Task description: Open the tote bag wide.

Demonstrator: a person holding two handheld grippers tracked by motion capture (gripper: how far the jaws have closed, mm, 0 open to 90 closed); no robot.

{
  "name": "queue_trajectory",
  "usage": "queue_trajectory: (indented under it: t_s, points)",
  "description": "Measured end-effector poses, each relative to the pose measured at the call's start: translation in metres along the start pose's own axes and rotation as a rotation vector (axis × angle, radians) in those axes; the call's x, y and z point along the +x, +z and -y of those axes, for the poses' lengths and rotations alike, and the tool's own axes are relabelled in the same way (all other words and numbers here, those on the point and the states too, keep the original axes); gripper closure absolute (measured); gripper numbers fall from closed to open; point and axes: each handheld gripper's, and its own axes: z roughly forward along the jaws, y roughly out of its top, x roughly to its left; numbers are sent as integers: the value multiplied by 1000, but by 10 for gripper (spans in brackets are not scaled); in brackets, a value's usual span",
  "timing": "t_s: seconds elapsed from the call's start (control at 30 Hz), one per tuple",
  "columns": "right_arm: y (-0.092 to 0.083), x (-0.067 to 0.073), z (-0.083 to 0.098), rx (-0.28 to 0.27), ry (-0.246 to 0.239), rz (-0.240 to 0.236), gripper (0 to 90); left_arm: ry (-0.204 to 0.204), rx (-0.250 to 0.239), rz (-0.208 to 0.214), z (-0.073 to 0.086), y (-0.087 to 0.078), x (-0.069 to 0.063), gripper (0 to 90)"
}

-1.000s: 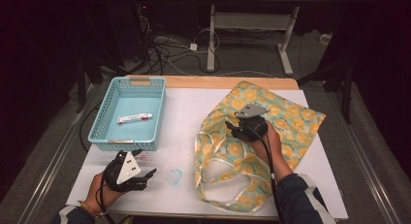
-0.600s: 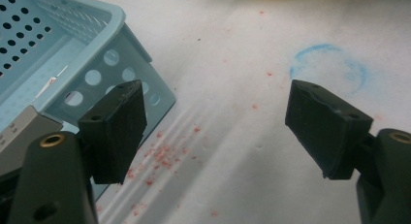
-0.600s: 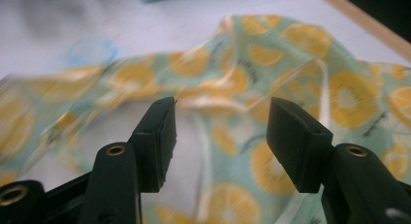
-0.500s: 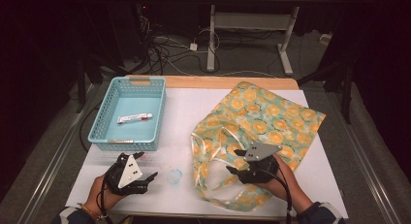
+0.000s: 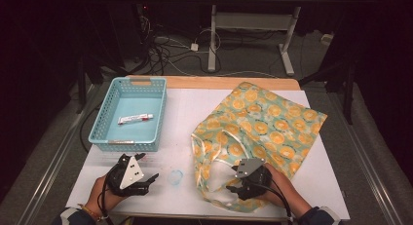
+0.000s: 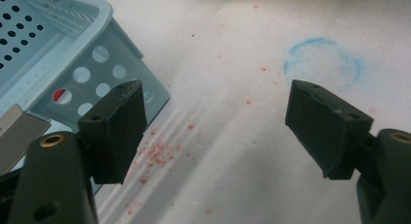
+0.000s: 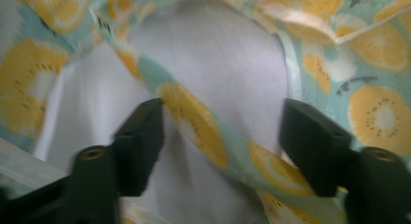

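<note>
Orange-print fabric bag (image 5: 263,122) lying on tabletop (image 5: 185,108); right tool (image 5: 237,186), jaws closing w/ strap (image 7: 194,132) between, unclamped. Left tool (image 5: 144,181) resting released, prob. awaiting use.

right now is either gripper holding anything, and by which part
Nothing is held. The right gripper is open around a handle strap of the bag; the left gripper is open.
</note>
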Motion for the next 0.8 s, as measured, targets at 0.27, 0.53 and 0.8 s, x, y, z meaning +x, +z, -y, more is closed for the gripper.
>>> queue_trajectory:
  t_s: [0.27, 0.53, 0.8]
  points:
    - [3, -5, -7, -11, 34, 18, 879, 1, -1, -7, 0, 0, 1, 221]
    - [0, -15, -24, -95, 85, 107, 897, -6, -14, -22, -2, -2, 6, 221]
    - [-1, -34, -48, -195, 132, 162, 898, -16, -37, -48, -7, -3, 17, 222]
